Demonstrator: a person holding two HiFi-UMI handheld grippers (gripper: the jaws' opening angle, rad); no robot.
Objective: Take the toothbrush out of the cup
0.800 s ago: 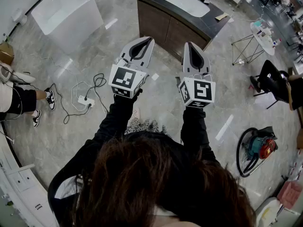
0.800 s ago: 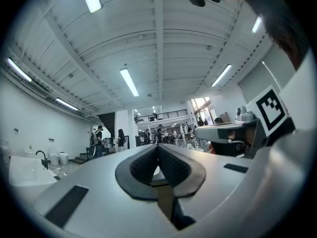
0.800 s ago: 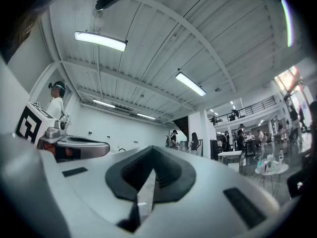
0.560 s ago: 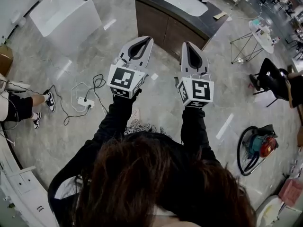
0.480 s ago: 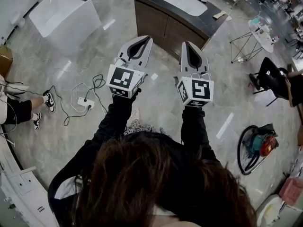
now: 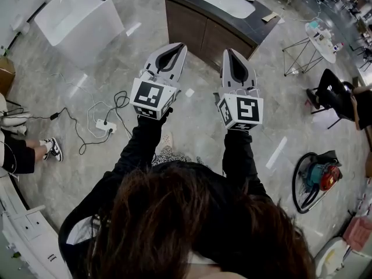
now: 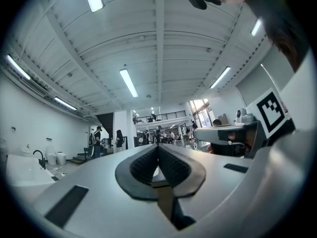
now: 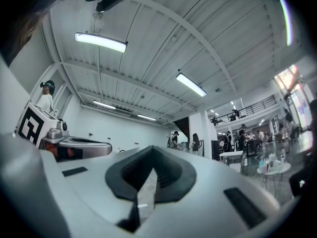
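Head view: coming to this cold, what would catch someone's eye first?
The two grippers, raised side by side mid-frame above the grey floor: the left gripper and right gripper both have jaws together with nothing in them. Ahead of them stands a dark vanity cabinet with a white basin, and a white bathtub sits at upper left.

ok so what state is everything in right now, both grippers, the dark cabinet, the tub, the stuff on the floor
left gripper: jaws shut, nothing between them
right gripper: jaws shut, nothing between them
dark wooden vanity cabinet: doors closed
white oval basin: empty
white rectangular bathtub: empty
white power strip: lying on the floor, cables attached
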